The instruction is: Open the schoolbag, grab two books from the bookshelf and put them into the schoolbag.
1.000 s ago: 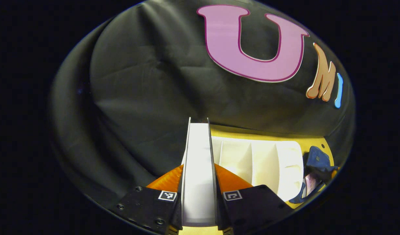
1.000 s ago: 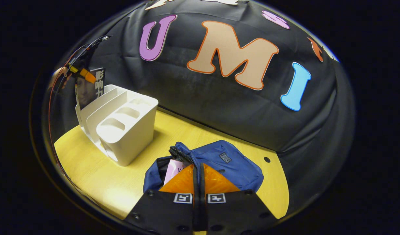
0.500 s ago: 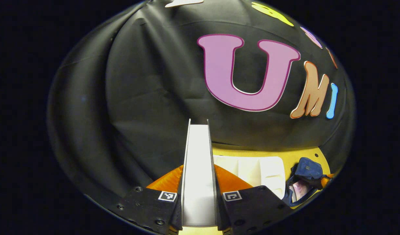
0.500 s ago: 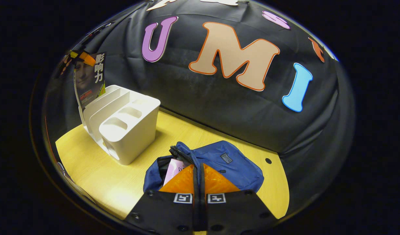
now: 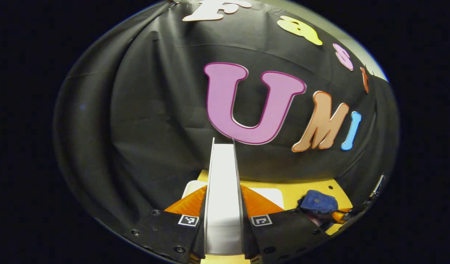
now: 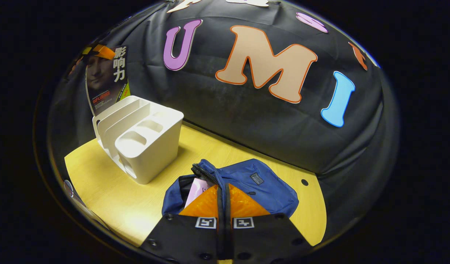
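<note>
My left gripper clamps a book with a dark cover and white page edges, raised above the pale yellow wooden table. Below it sits the white plastic bookshelf. My right gripper has its orange fingers pressed together over the open blue fabric schoolbag, just ahead, where a pink book stands inside.

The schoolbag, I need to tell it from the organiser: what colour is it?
Dark blue; the schoolbag shows best in the right gripper view, lying open on the yellow table.
</note>
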The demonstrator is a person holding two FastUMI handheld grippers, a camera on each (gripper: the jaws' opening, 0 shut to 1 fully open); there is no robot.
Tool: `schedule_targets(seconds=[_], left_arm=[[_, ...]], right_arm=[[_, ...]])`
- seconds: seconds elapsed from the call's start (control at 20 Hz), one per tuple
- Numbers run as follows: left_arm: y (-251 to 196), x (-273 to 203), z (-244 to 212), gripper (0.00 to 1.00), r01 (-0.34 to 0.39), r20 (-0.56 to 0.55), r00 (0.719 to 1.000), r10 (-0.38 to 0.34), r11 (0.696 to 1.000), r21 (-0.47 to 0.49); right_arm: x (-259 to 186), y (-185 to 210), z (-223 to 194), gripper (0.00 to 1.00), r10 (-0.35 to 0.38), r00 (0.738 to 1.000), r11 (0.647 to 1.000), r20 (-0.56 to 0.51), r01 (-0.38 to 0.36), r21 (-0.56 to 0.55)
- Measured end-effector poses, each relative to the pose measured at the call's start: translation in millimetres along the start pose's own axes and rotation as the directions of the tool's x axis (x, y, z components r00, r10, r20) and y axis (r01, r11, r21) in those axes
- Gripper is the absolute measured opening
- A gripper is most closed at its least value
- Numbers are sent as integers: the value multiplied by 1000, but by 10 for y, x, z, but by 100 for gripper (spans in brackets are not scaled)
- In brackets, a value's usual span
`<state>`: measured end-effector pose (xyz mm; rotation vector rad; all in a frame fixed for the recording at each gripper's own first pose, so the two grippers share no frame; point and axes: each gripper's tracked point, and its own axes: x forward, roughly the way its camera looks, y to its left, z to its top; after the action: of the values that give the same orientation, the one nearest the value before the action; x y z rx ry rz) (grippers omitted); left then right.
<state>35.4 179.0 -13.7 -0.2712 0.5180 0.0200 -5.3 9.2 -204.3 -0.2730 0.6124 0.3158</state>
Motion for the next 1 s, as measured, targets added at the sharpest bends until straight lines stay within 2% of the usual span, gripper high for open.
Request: schedule_targets(seconds=[0.2, 0.45, 0.75, 1.0], left_arm=[[-445, -46, -8, 36, 110, 12, 994, -110, 992, -67], [-947, -17, -197, 37, 225, -5, 973, -230, 955, -195], [-1445, 48, -492, 36, 303, -29, 946, -322, 916, -262], [-1797, 145, -846, 37, 339, -57, 923, -380, 877, -342]], right_arm=[[5, -40, 14, 3, 10, 1000, 1000, 6, -10, 6], [12, -81, 29, 3, 23, 1000, 1000, 13, -23, 11], [14, -95, 55, 3, 38, 999, 999, 19, -38, 18], [15, -119, 84, 3, 44, 999, 999, 25, -44, 27]])
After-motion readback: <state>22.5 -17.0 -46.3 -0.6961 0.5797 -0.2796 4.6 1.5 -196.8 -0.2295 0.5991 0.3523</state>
